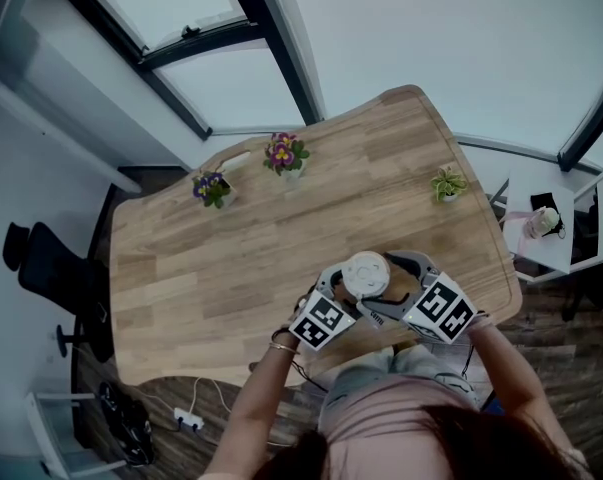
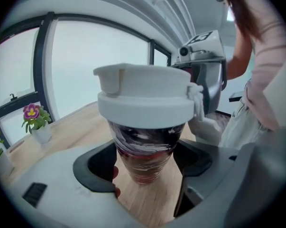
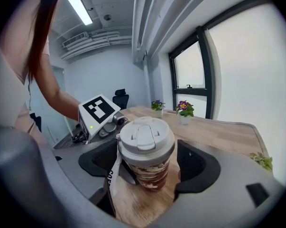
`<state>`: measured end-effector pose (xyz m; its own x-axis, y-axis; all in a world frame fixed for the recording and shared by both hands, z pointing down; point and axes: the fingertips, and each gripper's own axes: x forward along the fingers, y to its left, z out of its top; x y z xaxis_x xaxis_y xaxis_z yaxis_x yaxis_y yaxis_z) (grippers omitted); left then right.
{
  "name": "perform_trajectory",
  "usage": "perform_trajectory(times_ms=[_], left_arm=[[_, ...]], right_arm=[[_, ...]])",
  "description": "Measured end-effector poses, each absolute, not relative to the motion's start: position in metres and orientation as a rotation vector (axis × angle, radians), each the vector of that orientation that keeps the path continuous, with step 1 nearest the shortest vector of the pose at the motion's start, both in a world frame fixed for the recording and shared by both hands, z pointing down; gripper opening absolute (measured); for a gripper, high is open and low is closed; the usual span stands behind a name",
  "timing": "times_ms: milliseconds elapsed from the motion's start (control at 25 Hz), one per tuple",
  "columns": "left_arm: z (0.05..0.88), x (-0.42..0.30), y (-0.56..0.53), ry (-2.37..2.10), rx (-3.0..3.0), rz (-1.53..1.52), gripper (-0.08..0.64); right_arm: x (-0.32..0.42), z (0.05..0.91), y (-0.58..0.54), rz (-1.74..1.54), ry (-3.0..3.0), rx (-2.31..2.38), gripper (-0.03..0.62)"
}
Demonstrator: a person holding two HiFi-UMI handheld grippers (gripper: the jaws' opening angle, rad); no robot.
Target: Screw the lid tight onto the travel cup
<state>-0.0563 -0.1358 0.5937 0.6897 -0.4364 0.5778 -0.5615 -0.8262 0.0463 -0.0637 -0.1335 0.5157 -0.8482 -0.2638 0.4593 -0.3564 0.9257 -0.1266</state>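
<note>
A travel cup [image 1: 366, 275] with a brown-and-white marbled body [image 2: 145, 151] stands near the wooden table's front edge, and the white lid [image 3: 146, 136] sits on top of it. A white strap [image 3: 112, 174] hangs from the lid. My left gripper [image 2: 145, 164] has its jaws closed against the cup's lower body. My right gripper [image 3: 150, 164] comes in from the other side, its dark pads [image 3: 197, 163] standing on both sides of the cup with small gaps. In the head view the left gripper [image 1: 326, 313] and right gripper [image 1: 421, 303] flank the cup.
Two potted flowers [image 1: 286, 155] [image 1: 212, 188] stand at the table's far edge and a small green plant [image 1: 447, 184] at the right. An office chair [image 1: 51, 268] is left of the table [image 1: 231, 268]. A small white side table [image 1: 541, 230] is at the right.
</note>
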Motion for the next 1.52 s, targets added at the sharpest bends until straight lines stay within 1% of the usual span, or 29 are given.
perform_trajectory(times_ms=[80, 200, 400, 560, 800, 880, 1120, 1200, 1320, 1520], left_arm=[[0.593, -0.054, -0.137, -0.834, 2.670, 0.833, 0.362], [0.593, -0.054, -0.142, -0.965, 2.622, 0.797, 0.362], [0.593, -0.056, -0.146, -1.112, 2.554, 0.755, 0.362], [0.593, -0.056, -0.142, -0.998, 2.610, 0.774, 0.362], [0.594, -0.055, -0.128, -0.772, 2.689, 0.880, 0.362], [0.594, -0.055, -0.128, -0.806, 2.678, 0.873, 0.362], [0.594, -0.058, -0.133, -1.034, 2.594, 0.792, 0.362], [0.595, -0.058, -0.133, -1.025, 2.599, 0.786, 0.362], [0.595, -0.057, -0.128, -0.893, 2.646, 0.827, 0.362], [0.595, -0.054, -0.122, -0.726, 2.692, 0.913, 0.362]], right_arm=[[-0.067, 0.515, -0.134, 0.266, -2.649, 0.464, 0.388], [-0.067, 0.514, -0.137, 0.248, -2.662, 0.609, 0.386], [-0.066, 0.515, -0.140, 0.298, -2.661, 0.774, 0.385], [-0.068, 0.515, -0.134, 0.350, -2.669, 0.588, 0.387], [-0.070, 0.514, -0.129, 0.234, -2.640, 0.347, 0.387], [-0.072, 0.514, -0.127, 0.217, -2.645, 0.367, 0.385], [-0.070, 0.512, -0.129, 0.224, -2.666, 0.681, 0.380], [-0.071, 0.513, -0.128, 0.246, -2.668, 0.652, 0.380], [-0.072, 0.514, -0.124, 0.279, -2.665, 0.491, 0.382], [-0.072, 0.515, -0.123, 0.243, -2.646, 0.320, 0.380]])
